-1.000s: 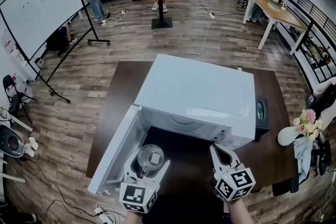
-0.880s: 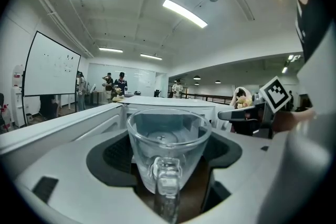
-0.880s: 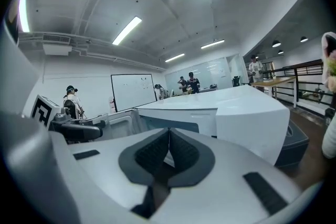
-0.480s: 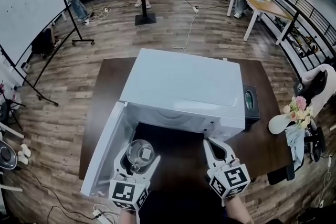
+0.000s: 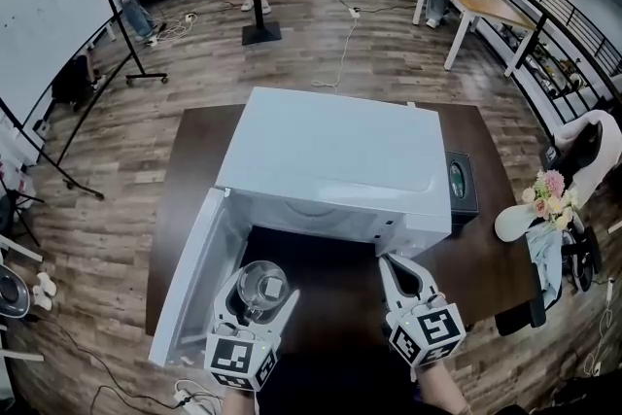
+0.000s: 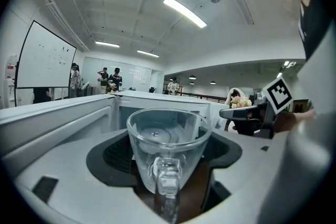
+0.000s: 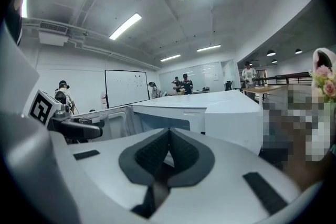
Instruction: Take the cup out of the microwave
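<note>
One cup (image 5: pixel 260 287), one microwave (image 5: pixel 330 160), two hand-held grippers (image 5: pixel 259 294) (image 5: pixel 389 261).

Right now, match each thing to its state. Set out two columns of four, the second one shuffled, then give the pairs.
Column A:
1 cup
2 door
3 right gripper
4 flowers

Column B:
a swung open
b shut, empty
c pink, at far right
d held in left gripper

Pairs: 1-d, 2-a, 3-b, 4-c
</note>
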Tool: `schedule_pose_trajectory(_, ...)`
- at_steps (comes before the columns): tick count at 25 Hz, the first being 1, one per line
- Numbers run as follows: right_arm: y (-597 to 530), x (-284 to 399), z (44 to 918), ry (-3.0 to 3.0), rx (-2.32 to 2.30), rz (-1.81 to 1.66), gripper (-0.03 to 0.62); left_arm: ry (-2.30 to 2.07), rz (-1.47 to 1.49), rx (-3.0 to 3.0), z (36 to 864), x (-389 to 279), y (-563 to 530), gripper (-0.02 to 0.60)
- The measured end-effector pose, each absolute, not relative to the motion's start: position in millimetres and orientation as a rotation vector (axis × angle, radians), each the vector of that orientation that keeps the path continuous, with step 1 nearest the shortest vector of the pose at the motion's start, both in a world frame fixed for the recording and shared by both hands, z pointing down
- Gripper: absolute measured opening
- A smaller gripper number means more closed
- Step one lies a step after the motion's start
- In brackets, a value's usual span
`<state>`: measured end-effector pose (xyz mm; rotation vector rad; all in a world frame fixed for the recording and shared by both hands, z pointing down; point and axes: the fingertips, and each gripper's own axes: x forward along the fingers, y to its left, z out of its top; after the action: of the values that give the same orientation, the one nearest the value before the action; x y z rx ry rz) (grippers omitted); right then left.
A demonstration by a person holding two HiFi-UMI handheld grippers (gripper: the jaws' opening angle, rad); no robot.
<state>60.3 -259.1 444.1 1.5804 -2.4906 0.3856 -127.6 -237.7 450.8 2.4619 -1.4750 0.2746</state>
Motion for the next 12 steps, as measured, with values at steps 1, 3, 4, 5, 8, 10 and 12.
schedule_pose_trajectory(1, -259.0, 61.0, 444.7, -2.488, 1.585, 0.389, -0.006, -1.468, 0.277, 2.465, 451.0, -126.7, -237.4, 0.39)
schedule_pose_trajectory(3, -258.4, 61.3, 445.0, -2.484, 1.59, 0.39, -0.006, -1.457, 0.282, 2.473, 451.5, -125.2, -236.9, 0.39)
schedule_pose_trajectory(4, -258.1, 61.1, 445.0, -2.485, 1.59, 0.39, -0.006, -1.453, 0.284, 2.475, 451.9, -124.7, -236.7, 0.39)
schedule_pose_trajectory(5, -257.8, 60.8, 445.3, -2.485, 1.59, 0.39, -0.006, -1.449, 0.285, 2.477, 452.3, -124.1, -236.7, 0.39)
schedule_pose_trajectory(8, -256.3, 61.1, 447.0, -2.479, 1.593, 0.394, -0.006, -1.439, 0.286, 2.484, 453.1, -122.2, -236.6, 0.39)
schedule_pose_trajectory(10, -254.6, 61.4, 447.9, -2.47, 1.595, 0.391, -0.006, -1.435, 0.285, 2.488, 453.2, -121.5, -236.2, 0.39)
schedule_pose_trajectory(12, -253.3, 61.6, 448.9, -2.465, 1.595, 0.389, -0.006, -1.432, 0.287, 2.489, 454.1, -121.0, -236.1, 0.39)
